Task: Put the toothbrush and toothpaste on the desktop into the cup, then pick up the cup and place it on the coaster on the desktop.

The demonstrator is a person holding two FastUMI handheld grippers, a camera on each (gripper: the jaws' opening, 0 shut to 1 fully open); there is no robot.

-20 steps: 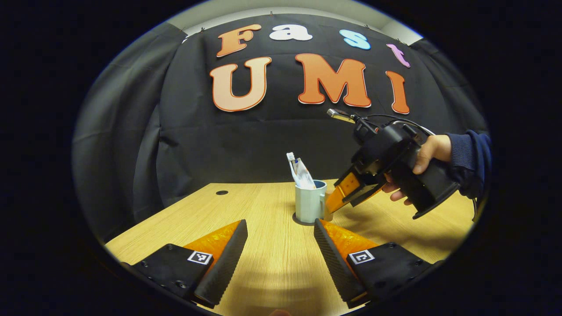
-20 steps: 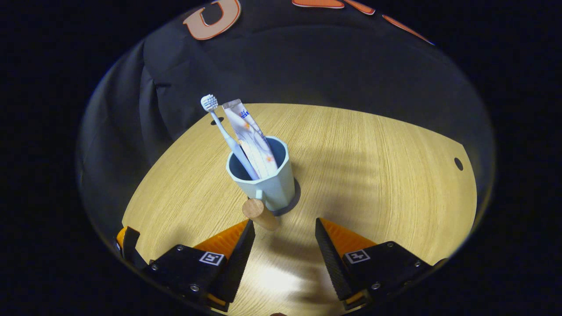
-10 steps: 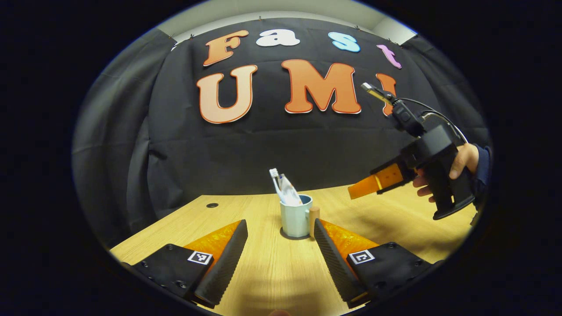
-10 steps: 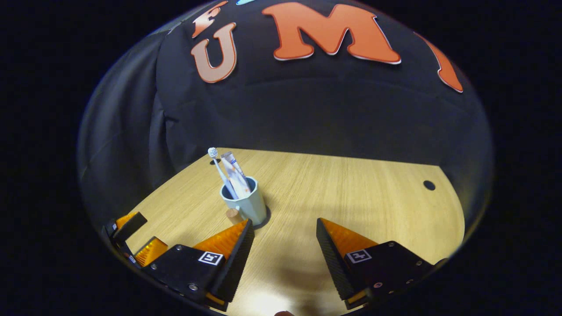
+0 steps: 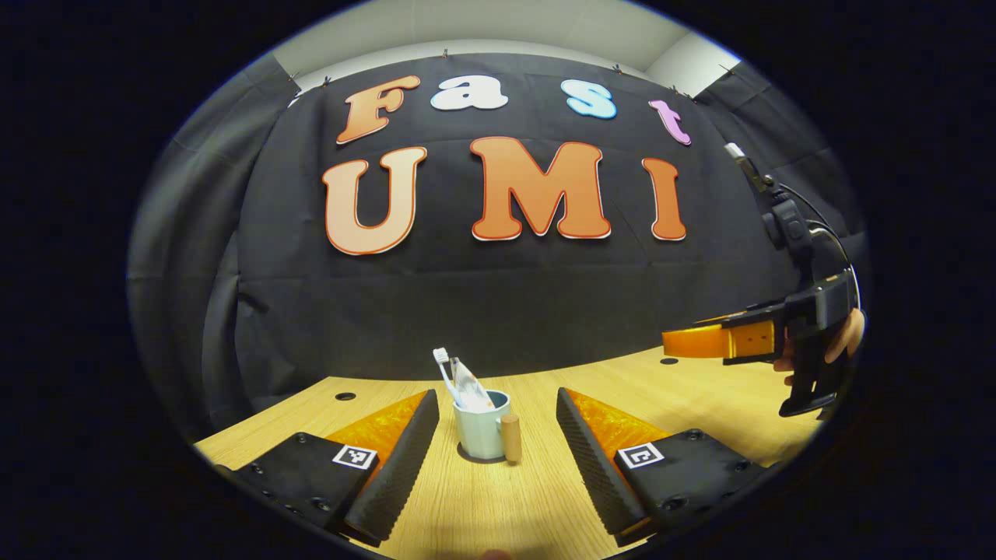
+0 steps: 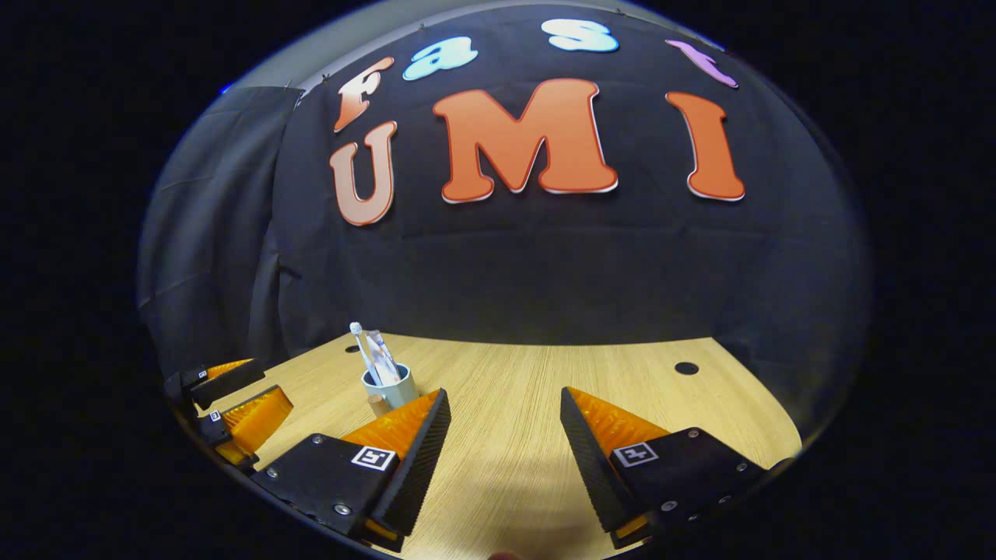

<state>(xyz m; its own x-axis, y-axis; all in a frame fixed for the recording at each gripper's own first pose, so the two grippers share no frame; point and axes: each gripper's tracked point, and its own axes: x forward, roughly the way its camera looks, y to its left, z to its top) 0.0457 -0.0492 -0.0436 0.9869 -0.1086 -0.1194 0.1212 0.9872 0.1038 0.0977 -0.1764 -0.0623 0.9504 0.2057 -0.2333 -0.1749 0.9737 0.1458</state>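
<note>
In the left gripper view, the cup (image 5: 481, 432) stands low centre on the desktop (image 5: 700, 393), on the coaster (image 5: 484, 459), toothbrush (image 5: 445, 372) and toothpaste (image 5: 469, 386) upright inside. The right gripper (image 5: 704, 342) hangs at far right above the desktop.

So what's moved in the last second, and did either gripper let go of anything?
Both grippers backed away from the cup; the right gripper lifted off to the side. Nothing grasped or released; both jaws stay open. Cup, toothbrush and toothpaste stayed put on the coaster.
</note>
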